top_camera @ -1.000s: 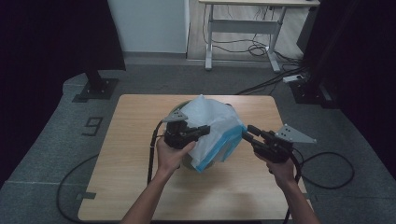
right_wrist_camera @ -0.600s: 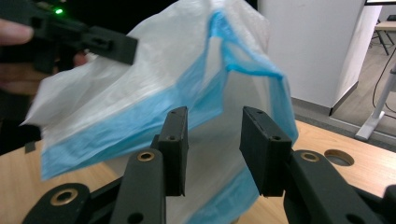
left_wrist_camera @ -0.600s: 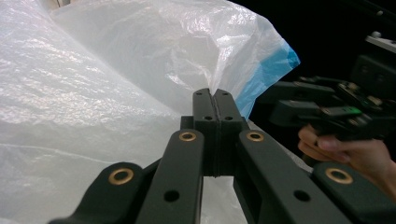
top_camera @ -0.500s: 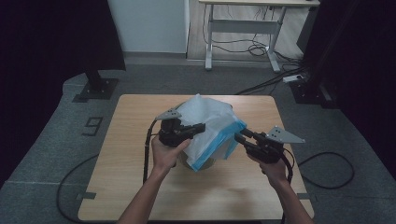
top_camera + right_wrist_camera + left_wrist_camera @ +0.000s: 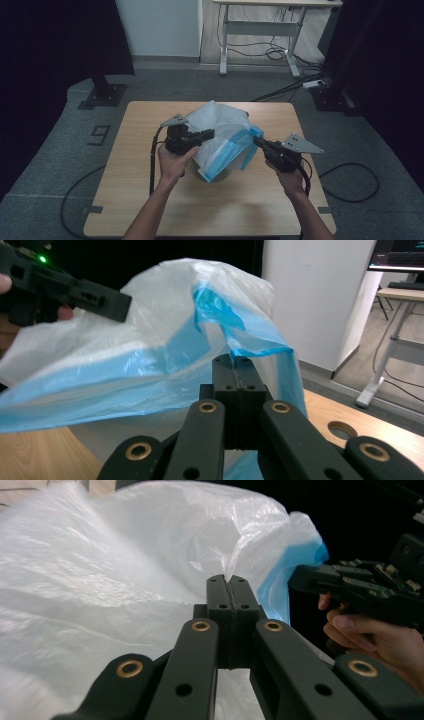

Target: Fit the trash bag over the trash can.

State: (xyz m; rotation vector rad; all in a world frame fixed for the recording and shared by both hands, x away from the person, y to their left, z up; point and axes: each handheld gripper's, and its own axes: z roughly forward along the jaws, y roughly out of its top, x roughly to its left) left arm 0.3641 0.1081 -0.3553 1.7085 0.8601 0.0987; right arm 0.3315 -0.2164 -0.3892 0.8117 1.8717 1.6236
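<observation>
- The step in hand looks like spreading the mouth of a thin white plastic bag with a blue band, which is held above the middle of the wooden table, seemingly over a pale round container that peeks out beneath it.
- The left gripper has its jaws pressed fully together on a fold of the bag's white film; in the left gripper view the film rises straight out of the shut tips.
- The right gripper is likewise clamped tight, on the blue edge at the bag's right side, the film sitting directly at its tips.
- Next, I judge, both hands should draw apart evenly and lower the opening round the container's rim, keeping tension gentle so the film neither tears nor slips.
</observation>
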